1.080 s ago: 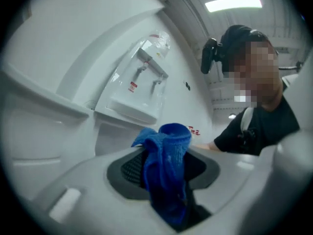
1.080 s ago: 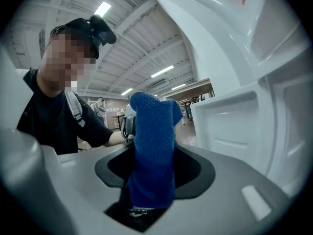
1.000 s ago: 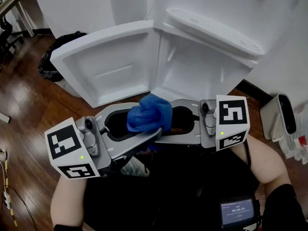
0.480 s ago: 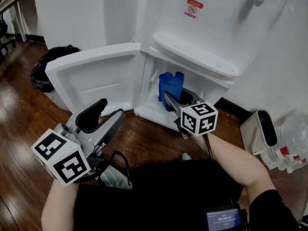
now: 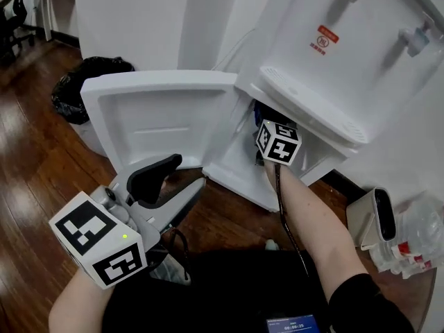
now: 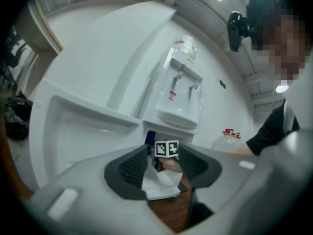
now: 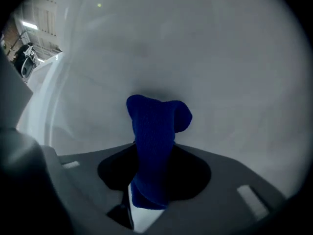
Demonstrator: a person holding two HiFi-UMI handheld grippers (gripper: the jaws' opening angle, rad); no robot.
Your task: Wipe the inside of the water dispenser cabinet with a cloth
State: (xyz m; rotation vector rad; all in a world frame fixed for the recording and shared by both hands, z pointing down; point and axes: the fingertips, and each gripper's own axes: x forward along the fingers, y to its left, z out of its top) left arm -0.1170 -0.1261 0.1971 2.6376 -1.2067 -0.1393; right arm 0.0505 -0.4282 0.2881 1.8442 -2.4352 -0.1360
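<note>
The white water dispenser (image 5: 347, 54) stands with its lower cabinet door (image 5: 159, 116) swung open to the left. My right gripper reaches into the cabinet; in the head view only its marker cube (image 5: 279, 143) and the forearm show. The right gripper (image 7: 154, 175) is shut on a blue cloth (image 7: 154, 131), which stands up against the cabinet's white inner wall. Its jaws have just eased slightly wider, the cloth still pinched. My left gripper (image 5: 189, 173) hangs back at lower left, open; its jaws have just been closing with nothing between them. The left gripper view shows the cloth (image 6: 149, 137) at the cabinet mouth.
A black bin bag (image 5: 90, 82) lies left of the open door on the wood floor. A white box-like device (image 5: 378, 220) and water bottles (image 5: 423, 241) sit at the right by the wall. A black cable runs along my right forearm.
The right gripper has carried the blue cloth from in front of my chest into the cabinet. The left gripper let go of the cloth and drew back to the lower left.
</note>
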